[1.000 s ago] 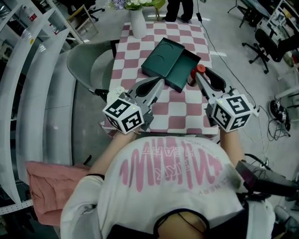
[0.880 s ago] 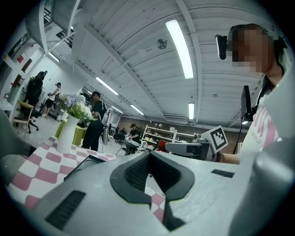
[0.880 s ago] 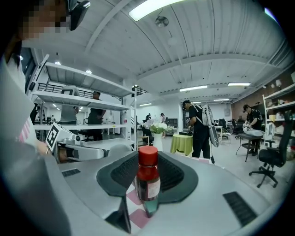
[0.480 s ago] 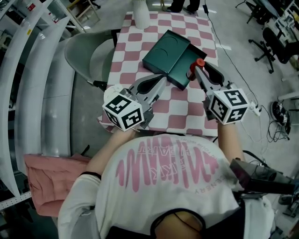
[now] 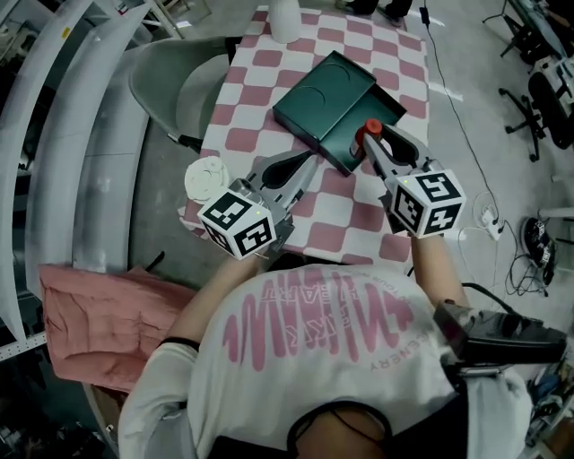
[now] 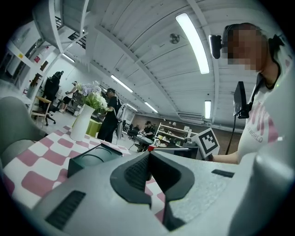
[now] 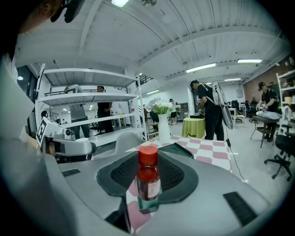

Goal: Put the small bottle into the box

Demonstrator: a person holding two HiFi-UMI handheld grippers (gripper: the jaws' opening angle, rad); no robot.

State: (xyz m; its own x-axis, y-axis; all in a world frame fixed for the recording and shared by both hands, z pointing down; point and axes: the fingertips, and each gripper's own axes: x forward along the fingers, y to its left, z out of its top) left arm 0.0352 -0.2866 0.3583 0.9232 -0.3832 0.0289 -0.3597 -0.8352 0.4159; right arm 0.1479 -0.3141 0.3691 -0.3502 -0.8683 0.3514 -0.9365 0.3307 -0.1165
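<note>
Head view and both gripper views, bottle-to-box transfer. The dark green rectangular box [image 5: 318, 106] lies on the pink-and-white checked table [image 5: 238, 108], and all positions below are given relative to it. Its open, hollow half [image 5: 384, 100] is the side away from the left gripper.

The right gripper [image 5: 370, 148] is clenched on the small clear bottle with a red cap and reddish contents [image 7: 148, 177]. The bottle stands upright between the ribbed dark pads, pinched low on its body.

A second ago the red cap sat just outside the box's near right edge. It now overlaps that edge and hangs at the rim of the hollow half. The grasp itself has not altered over that interval.

The left gripper [image 5: 310, 161] has its jaws pressed together on nothing. It has kept its station just beside the box's near corner, apart from the bottle.

Interpretation: the carry phase appears nearly complete. What remains is probably to bring the bottle fully over the hollow, lower it and let go. Whether the bottle's base has cleared the box wall cannot be judged from these views.

A tall white vase [image 5: 285, 13] stands well beyond the box's far side.
</note>
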